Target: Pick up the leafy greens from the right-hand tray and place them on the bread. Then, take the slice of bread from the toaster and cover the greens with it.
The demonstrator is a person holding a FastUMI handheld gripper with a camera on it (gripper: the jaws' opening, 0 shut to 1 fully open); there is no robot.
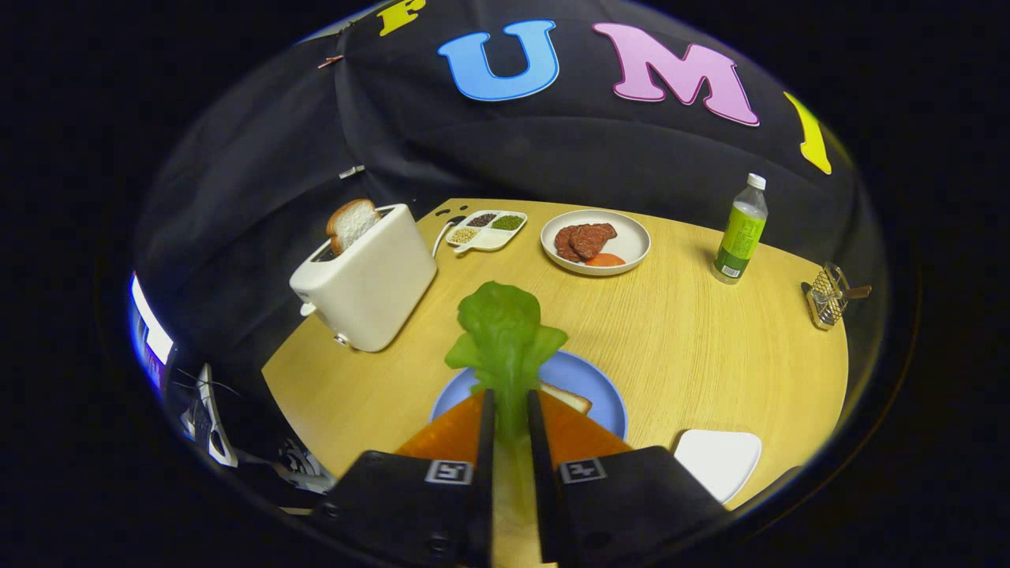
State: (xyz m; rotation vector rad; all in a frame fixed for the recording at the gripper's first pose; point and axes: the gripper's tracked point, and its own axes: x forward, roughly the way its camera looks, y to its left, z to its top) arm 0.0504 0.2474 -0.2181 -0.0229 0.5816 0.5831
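My gripper (510, 410) is shut on the stem of the leafy greens (505, 331), which stick out ahead of the fingers, held above a blue plate (604, 394). A slice of bread (570, 398) lies on that plate, mostly hidden behind the right finger. Beyond the plate to the left stands a white toaster (367, 280) with another bread slice (351, 223) standing up out of its slot. A white tray (718, 461) lies on the table to the right of the fingers.
On the round wooden table (694, 339), a white plate (597, 241) with meat patties and a tomato slice sits at the back, with a divided dish (486, 229) of seeds left of it. A green bottle (741, 233) and a small wire rack (827, 296) stand at the right.
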